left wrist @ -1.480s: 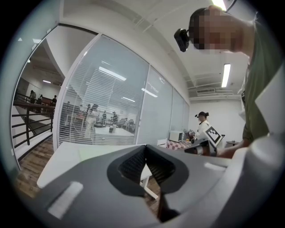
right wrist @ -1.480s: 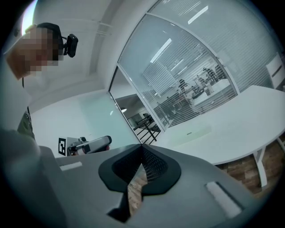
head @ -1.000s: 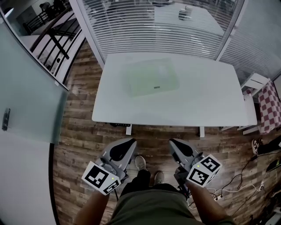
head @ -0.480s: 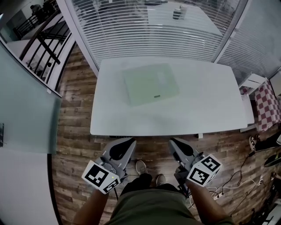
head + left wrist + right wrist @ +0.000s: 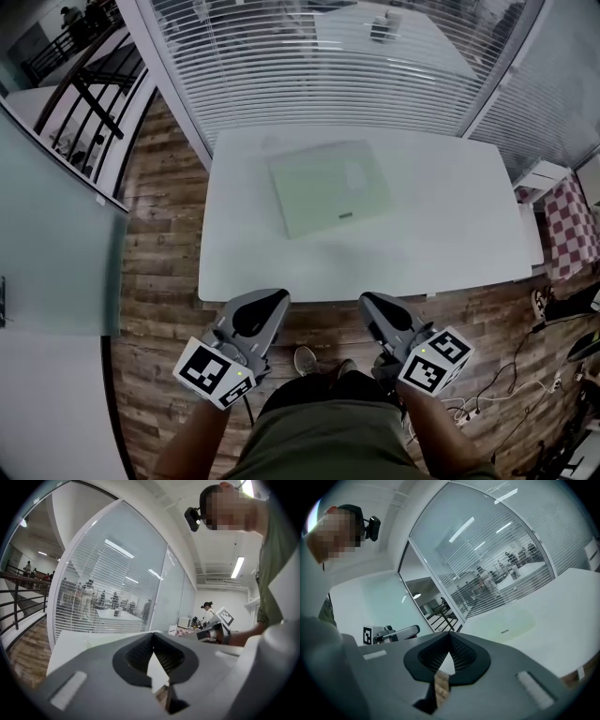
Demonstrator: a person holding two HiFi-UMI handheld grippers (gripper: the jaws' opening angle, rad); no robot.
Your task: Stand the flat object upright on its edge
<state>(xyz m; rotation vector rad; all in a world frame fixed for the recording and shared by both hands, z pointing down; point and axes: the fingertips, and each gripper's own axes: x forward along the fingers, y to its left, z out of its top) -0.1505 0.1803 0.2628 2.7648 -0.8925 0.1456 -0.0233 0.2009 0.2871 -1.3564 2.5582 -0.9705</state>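
A pale green flat board (image 5: 330, 187) lies flat on the white table (image 5: 450, 225), toward its far left part; it shows faintly in the right gripper view too, the board (image 5: 506, 623). My left gripper (image 5: 274, 298) and right gripper (image 5: 367, 302) hang side by side over the wooden floor, just short of the table's near edge. Both are shut with nothing between their jaws. In the left gripper view the left gripper (image 5: 153, 636) points across the tabletop. The right gripper (image 5: 450, 635) points toward the board.
Glass walls with white blinds (image 5: 328, 66) run behind the table. A stair railing (image 5: 80, 103) is at the far left. A checkered red item (image 5: 574, 230) and cables (image 5: 511, 398) lie on the floor at the right. People stand beyond the glass.
The table and board have slid slightly nearer and to the right in the head view as the person stepped forward. Both grippers stay shut, held the same way.
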